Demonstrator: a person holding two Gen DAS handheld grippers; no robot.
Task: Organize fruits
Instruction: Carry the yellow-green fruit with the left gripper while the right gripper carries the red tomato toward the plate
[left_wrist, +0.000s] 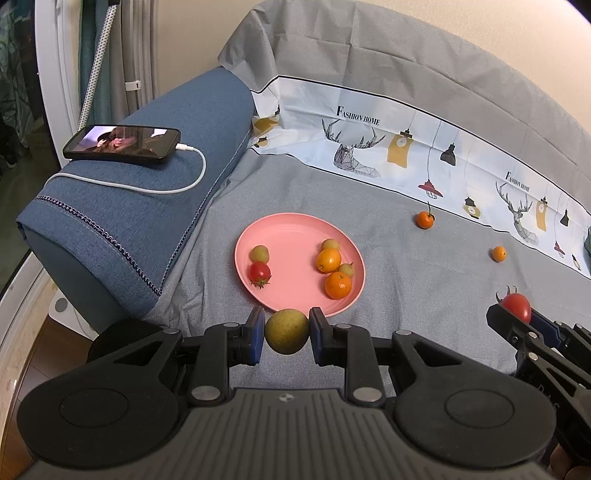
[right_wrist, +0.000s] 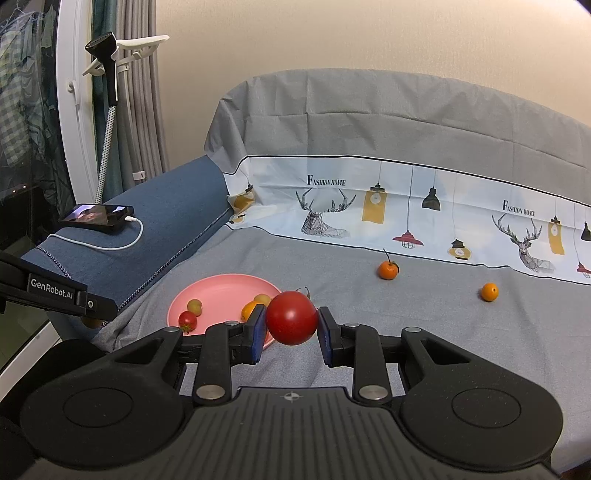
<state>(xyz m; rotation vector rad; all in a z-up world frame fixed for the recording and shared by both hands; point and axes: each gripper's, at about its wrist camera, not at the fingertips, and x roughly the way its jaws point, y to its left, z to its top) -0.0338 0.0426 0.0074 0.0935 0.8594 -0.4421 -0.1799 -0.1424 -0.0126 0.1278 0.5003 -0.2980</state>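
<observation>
Fruits are partly gathered: six already lie on the pink plate (left_wrist: 295, 225), on the sofa's grey cover. The left gripper (left_wrist: 287, 331) pinches a green fruit (left_wrist: 287, 331) at the plate's near rim; the right gripper (right_wrist: 291, 318) pinches a tomato (right_wrist: 291, 318). Two oranges (left_wrist: 424, 220) remain loose.

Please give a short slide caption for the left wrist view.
Left gripper holds green fruit beside pink plate.
</observation>
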